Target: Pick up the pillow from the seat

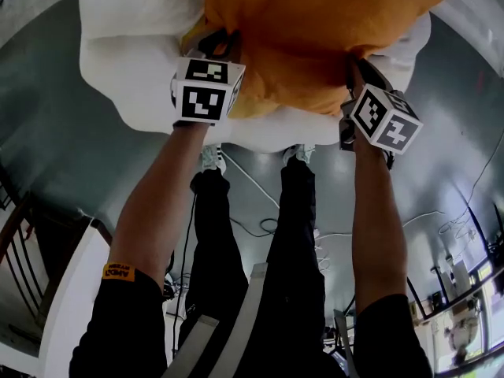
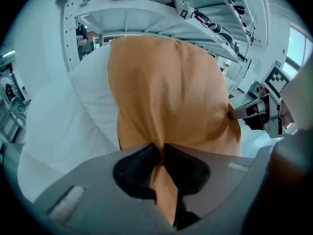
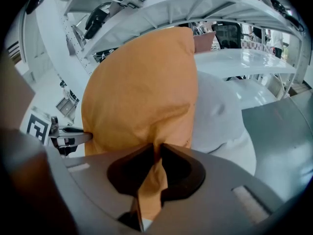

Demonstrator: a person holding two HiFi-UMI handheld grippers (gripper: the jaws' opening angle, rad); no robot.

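The left tongs point(image 2: 160, 151) are nearly closed, their dark pads pinching a fold of orange cloth that runs down between them; the right tongs point(image 3: 157, 152) are the same, narrow and clamped on a fold of their own. Both folds belong to the pillow point(image 1: 315, 30), so each pair has a bite on its near edge, the left tongs at the pillow's near-left corner and the right tongs at its near-right corner. From either pair the pillow stretches straight ahead and away. Its long axis runs crosswise from one pair to the other, so neither hand is nearer than the other. Each gripper view shows the other pair at the pillow's far side edge. Under and behind the pillow is the white padded seat point(image 1: 126, 46), and the pillow looks to be resting on it, not yet raised. Judging by this, the lift calls for both hands rising evenly, or the pillow will tip about that crosswise line. Beyond the pillow, white shelving point(image 2: 161, 13) stands.
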